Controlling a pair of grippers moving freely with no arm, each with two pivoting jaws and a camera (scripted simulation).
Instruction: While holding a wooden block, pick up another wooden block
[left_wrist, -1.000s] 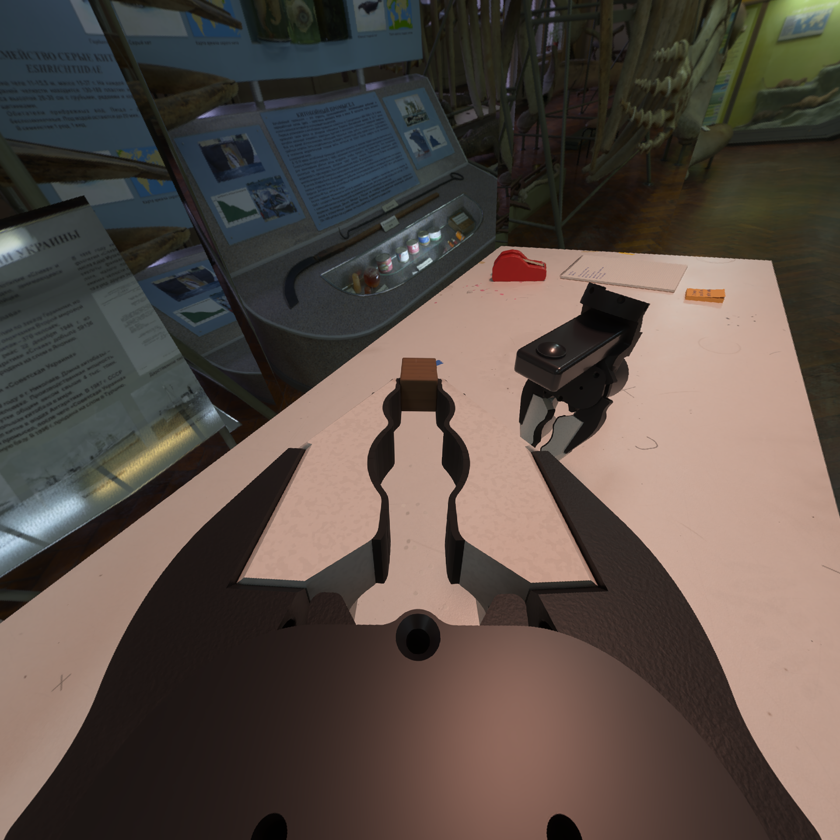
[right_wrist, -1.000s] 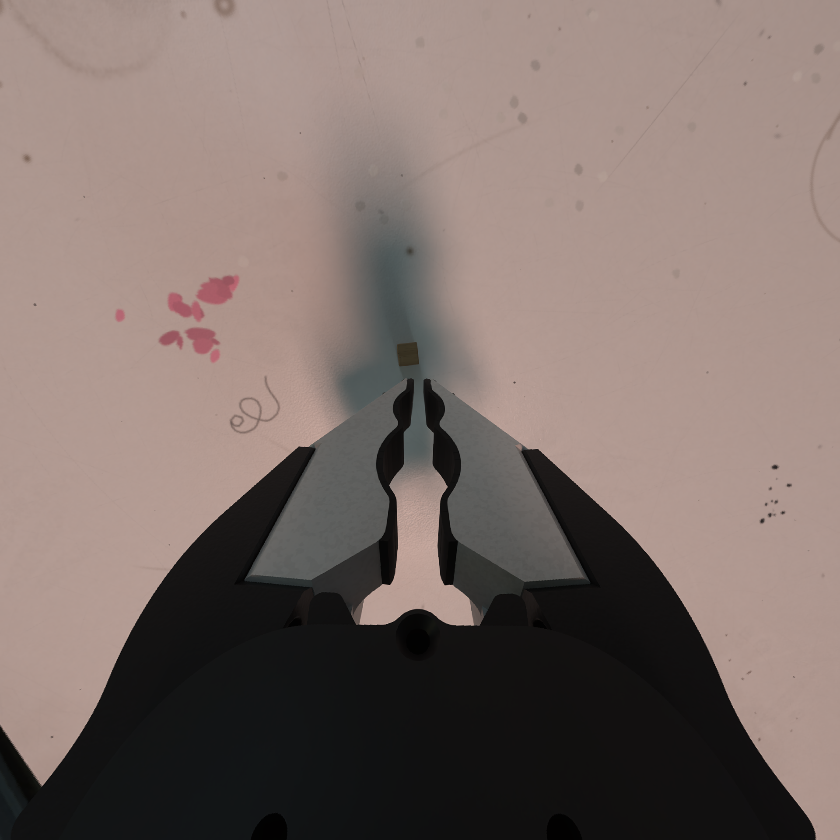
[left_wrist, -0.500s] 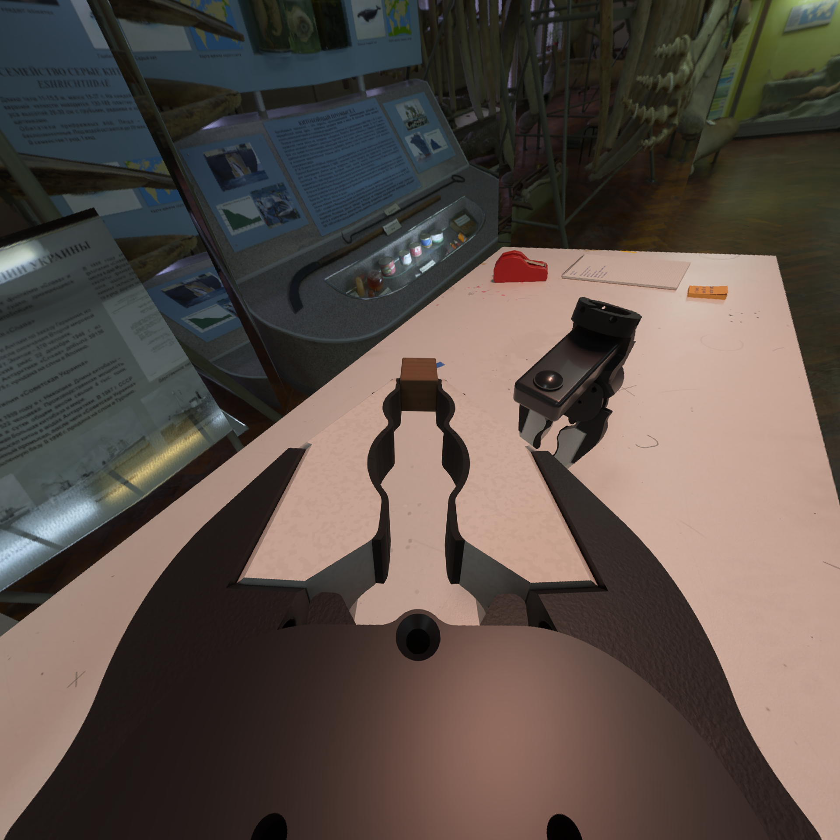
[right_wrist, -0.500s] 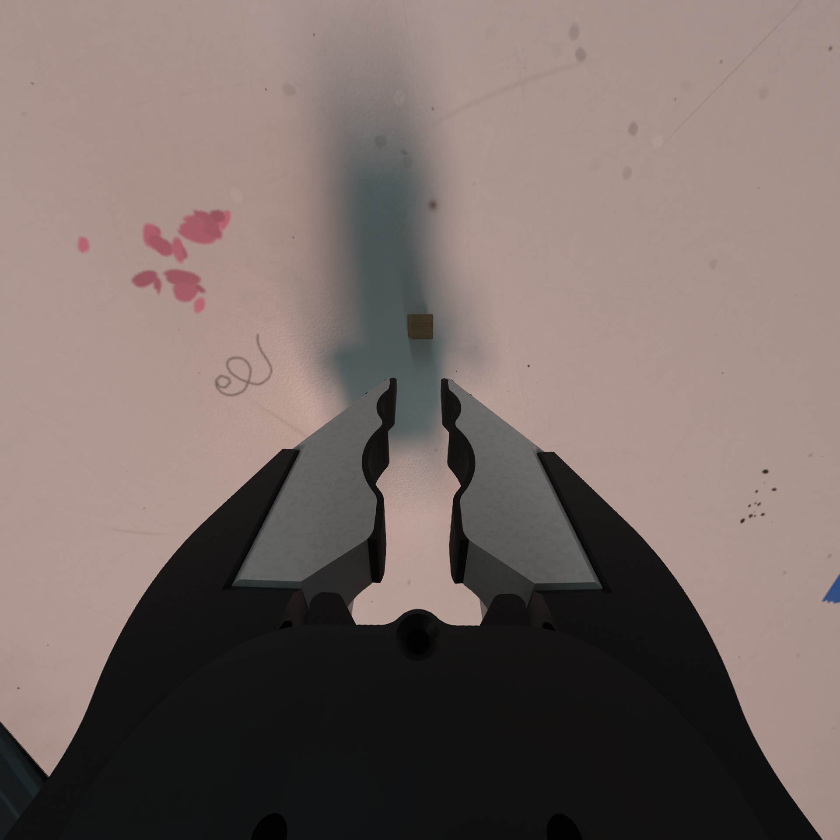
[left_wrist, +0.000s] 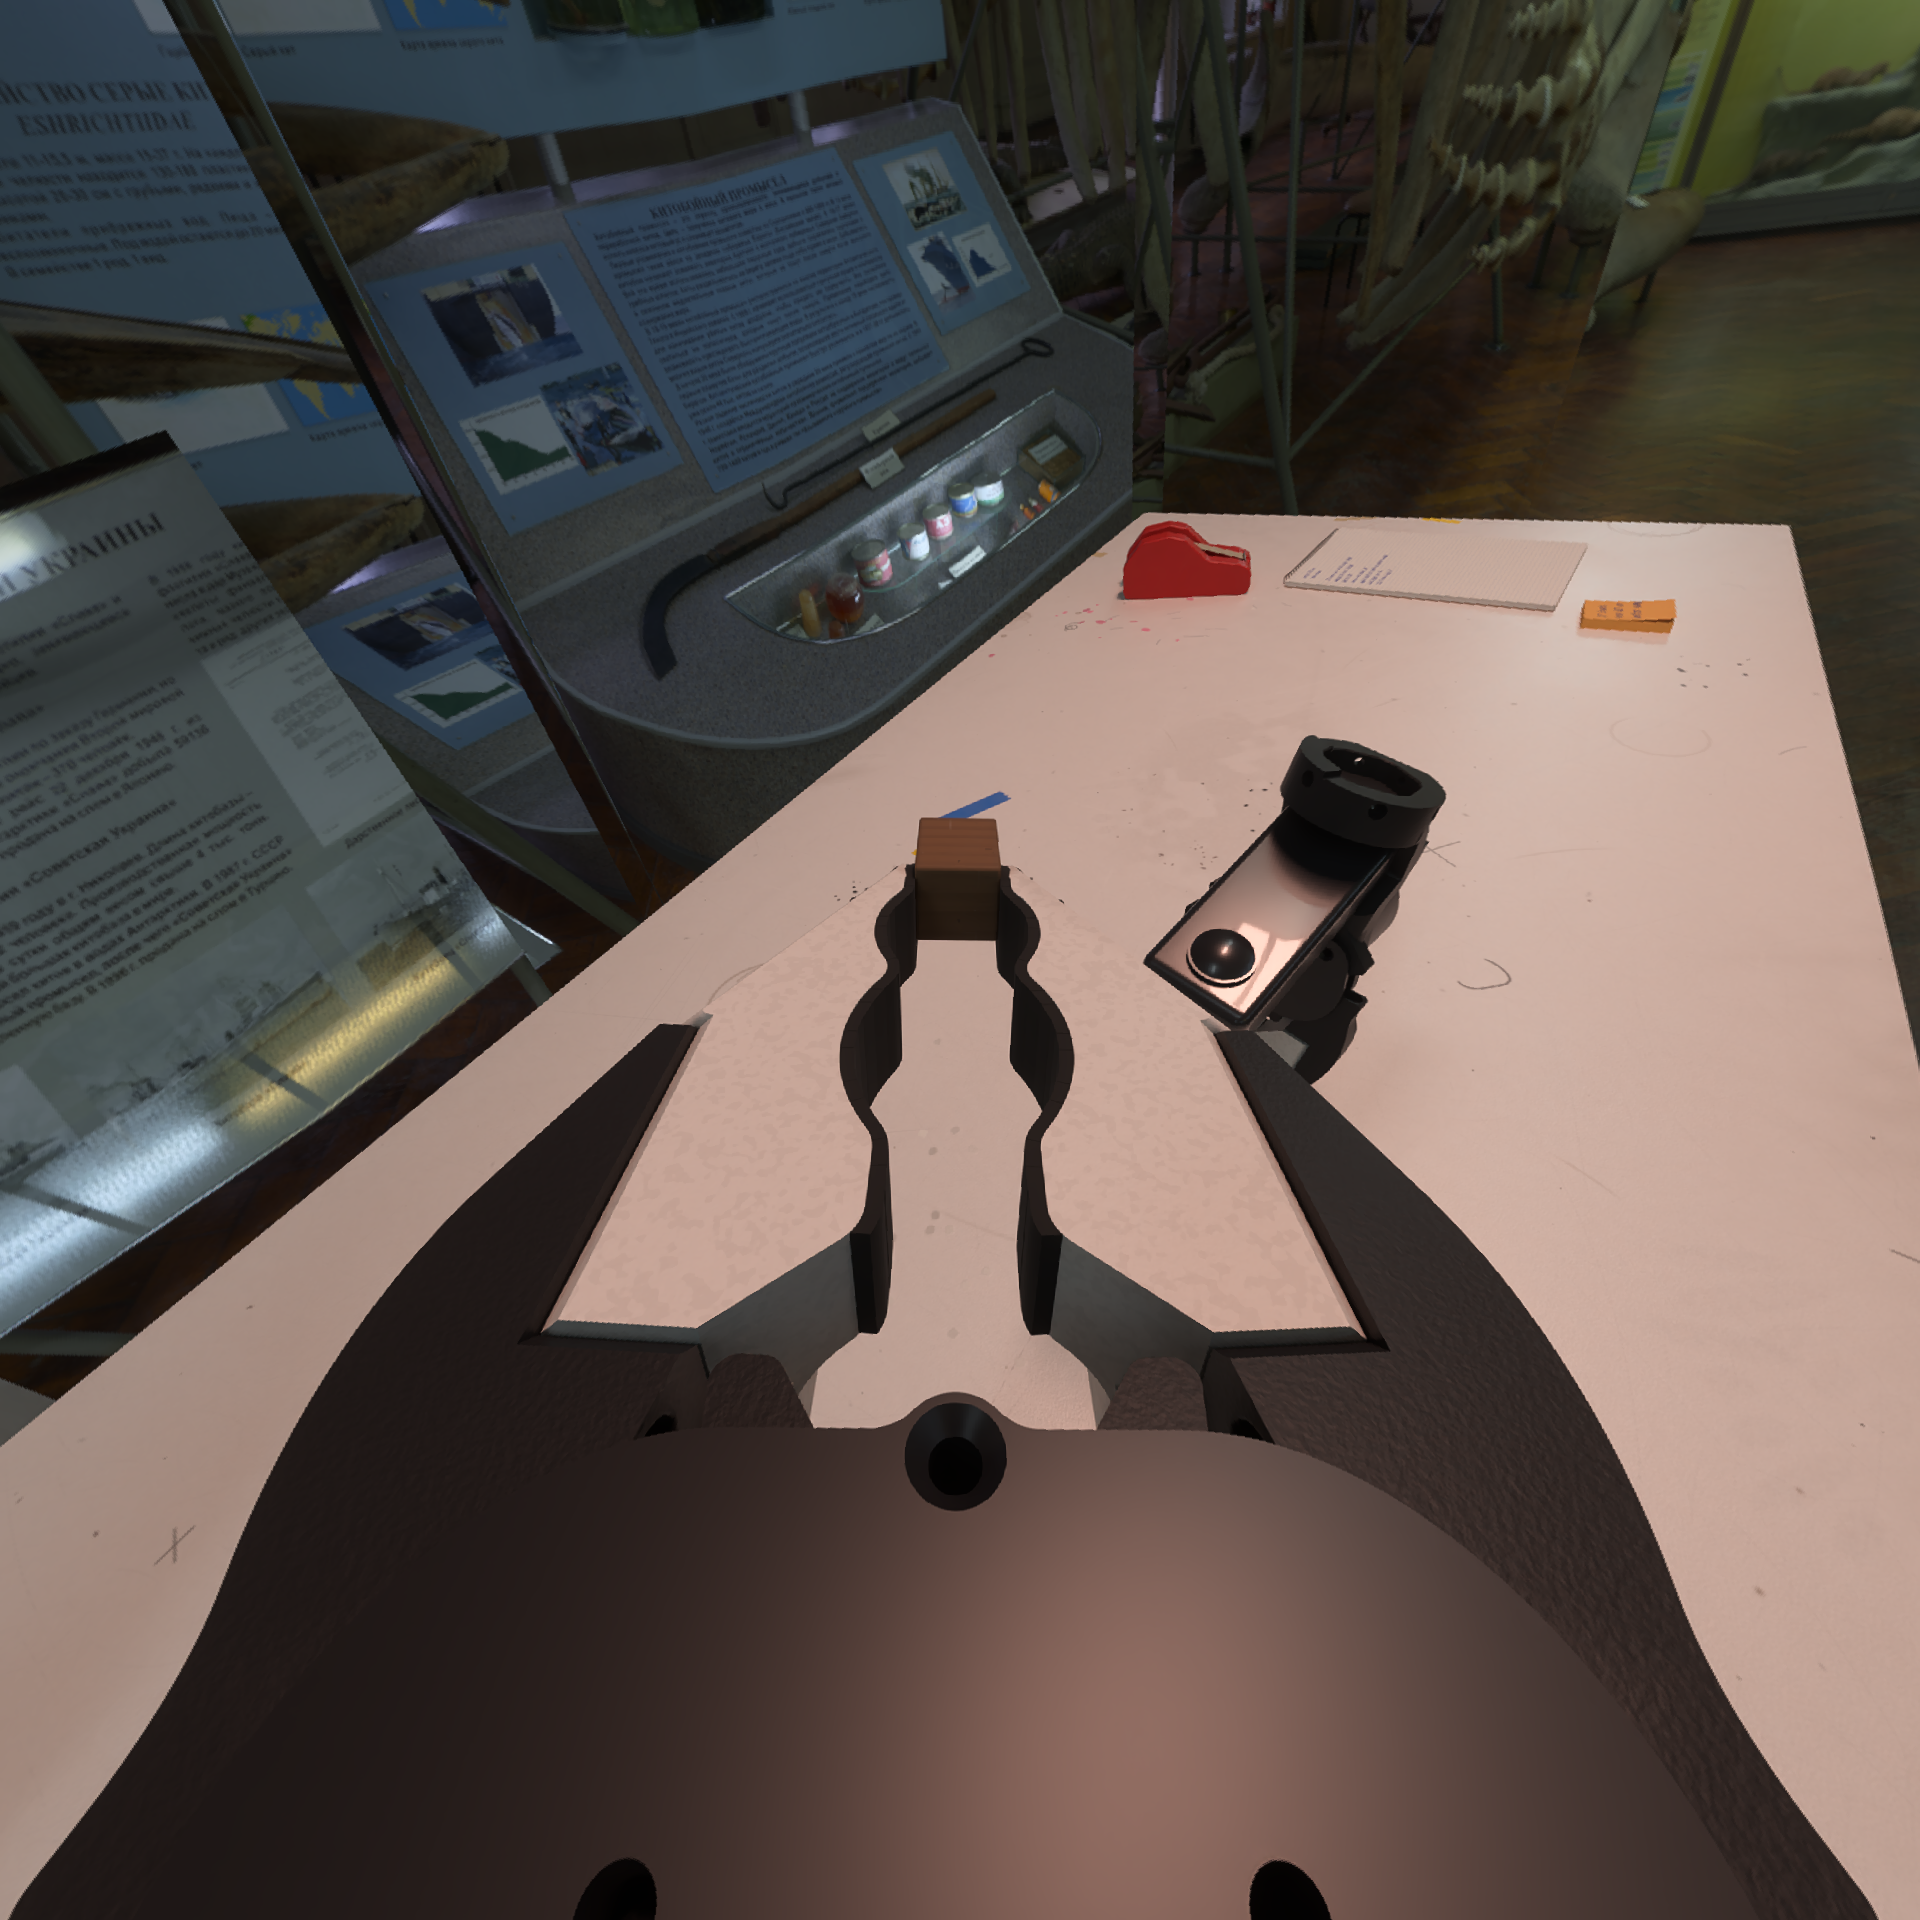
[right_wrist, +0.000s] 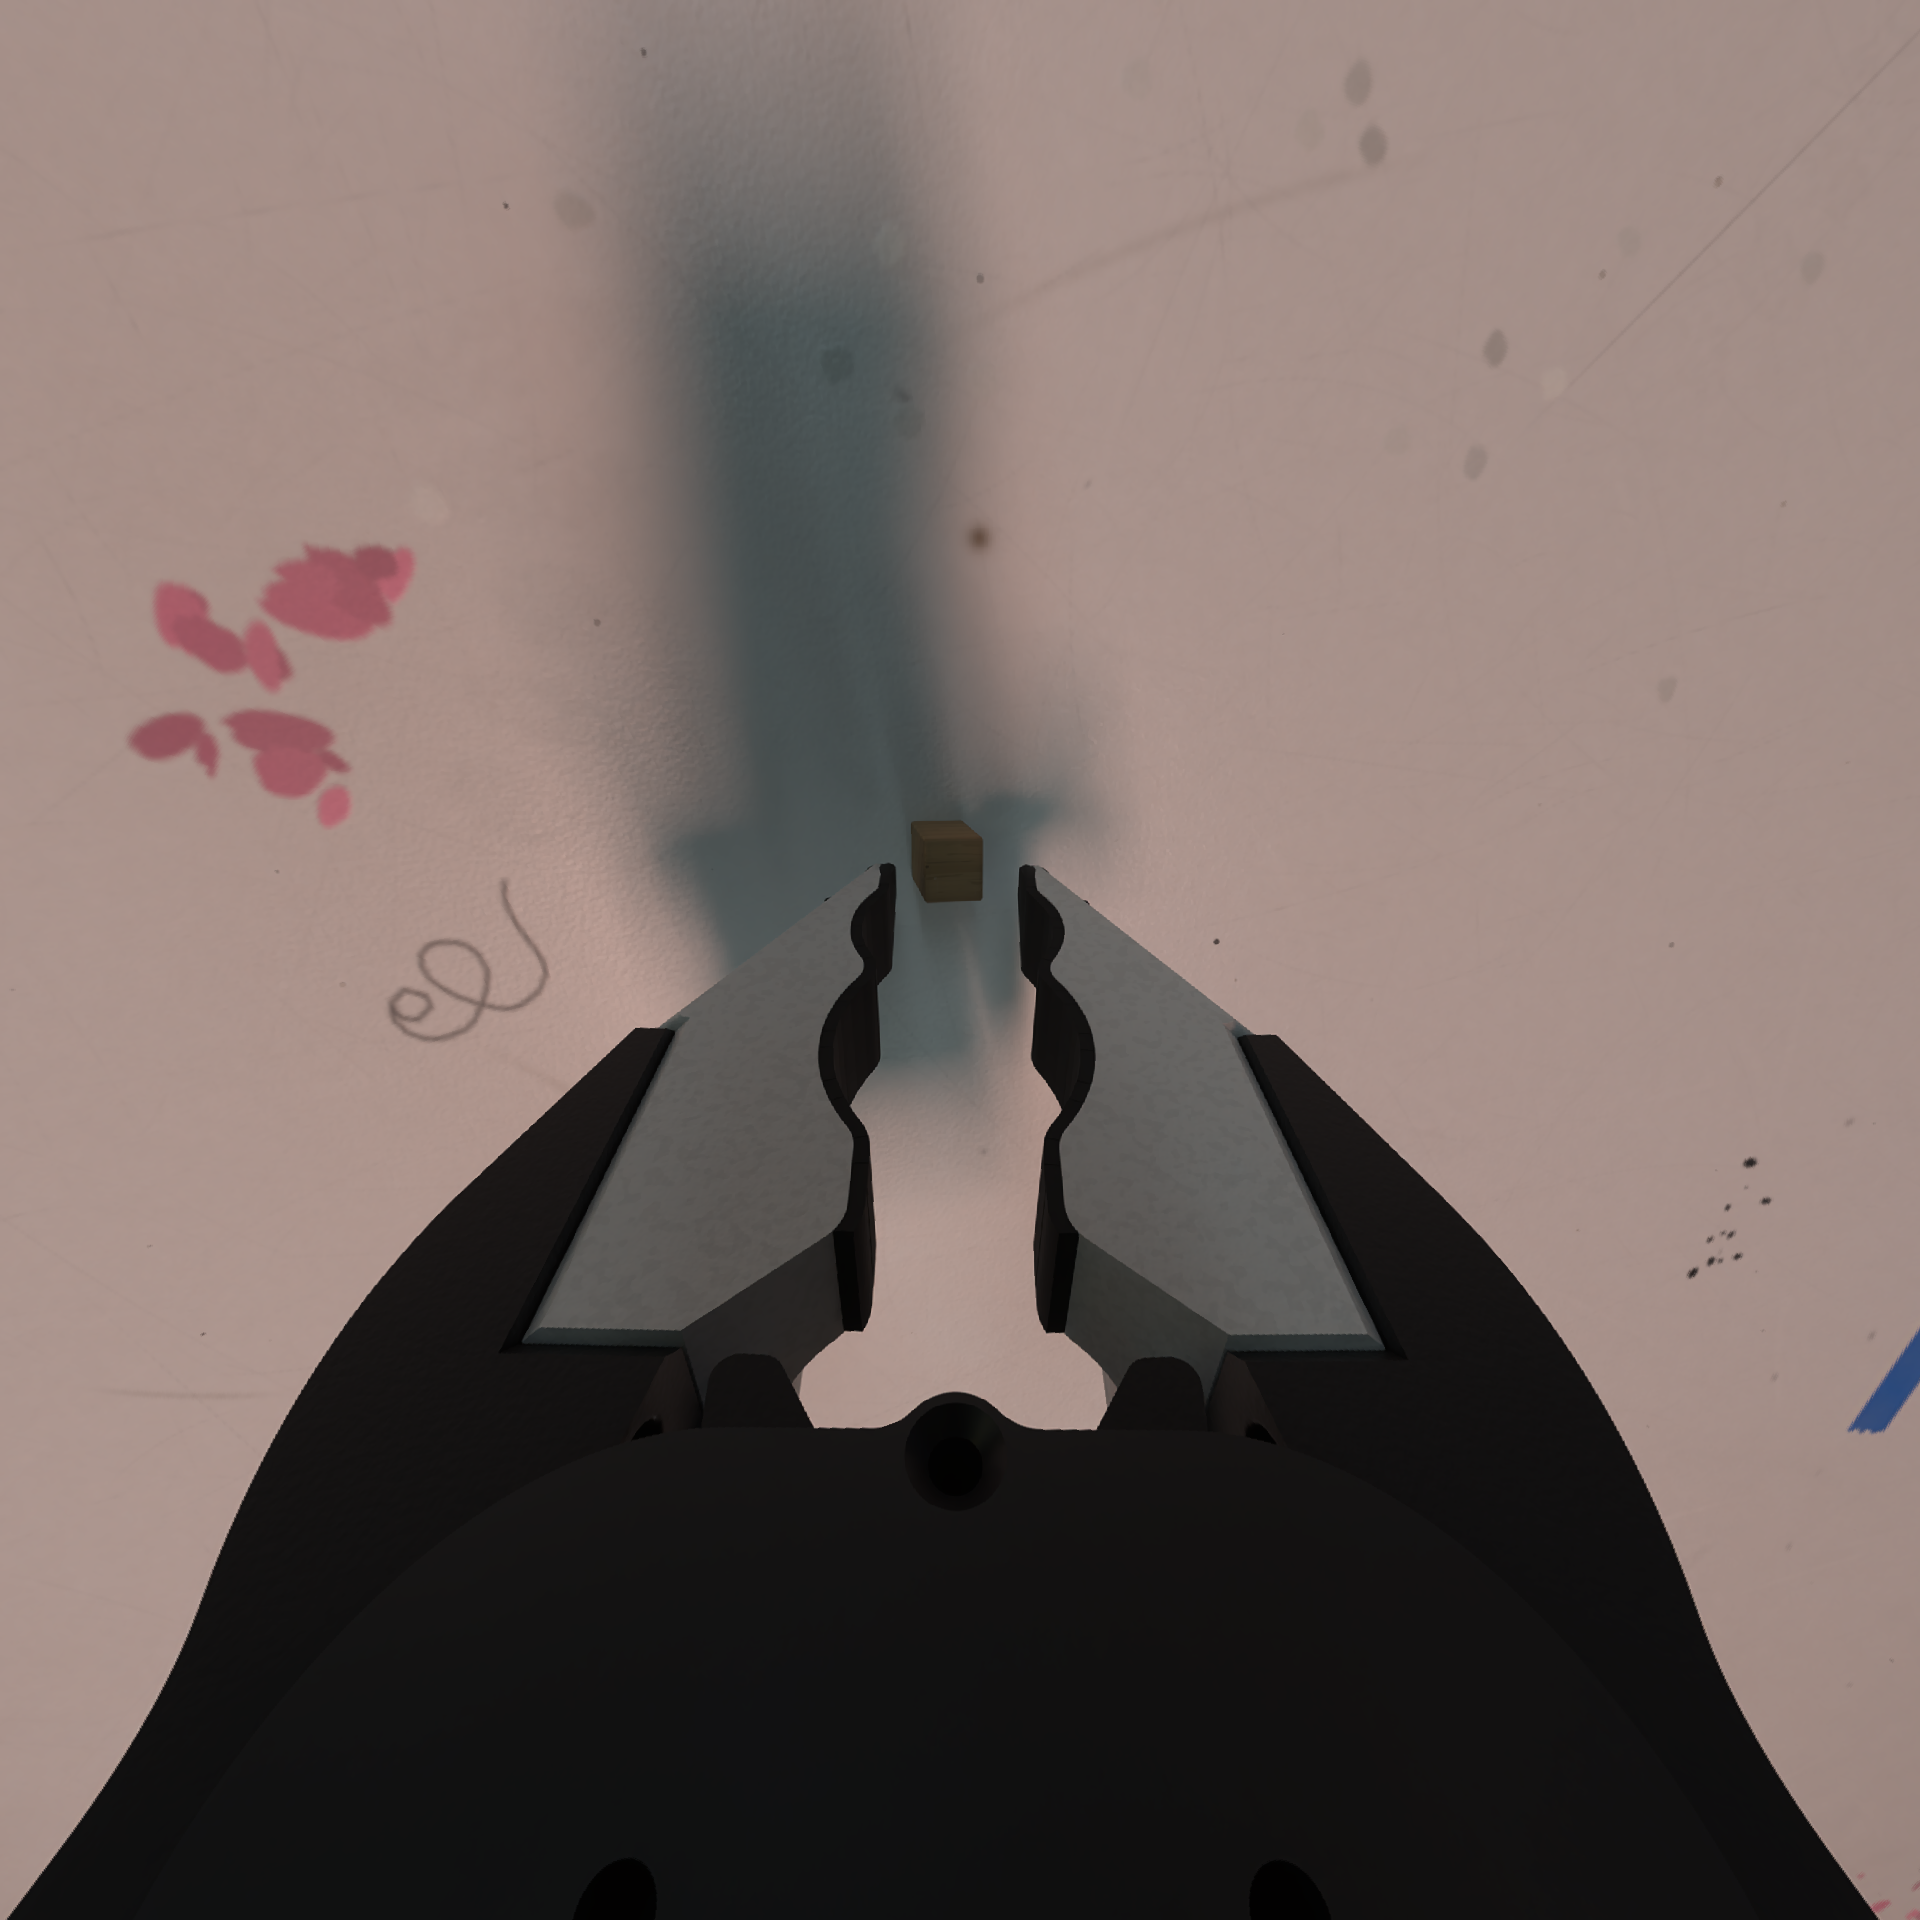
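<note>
My left gripper (left_wrist: 957, 883) is shut on a dark brown wooden block (left_wrist: 957, 878), held between its fingertips above the pale pink table (left_wrist: 1558, 1039). My right gripper (right_wrist: 954, 878) is open and points straight down at the table. A small light tan wooden block (right_wrist: 947, 861) lies on the table just beyond its fingertips, in line with the gap between them, inside the gripper's shadow. The right gripper also shows in the left wrist view (left_wrist: 1299, 925) as a black body to the right of the held block; its fingertips are hidden there.
A red tape dispenser (left_wrist: 1184, 562), a white notepad (left_wrist: 1439, 566) and a small orange pad (left_wrist: 1626, 614) lie at the table's far end. Display cases stand past the table's left edge. Pink paint marks (right_wrist: 270, 675) and blue tape (right_wrist: 1891, 1387) are on the tabletop.
My right gripper has opened from nearly shut and moved down toward the tan block, which now lies in line with the gap between its fingertips. The left gripper still holds its block.
</note>
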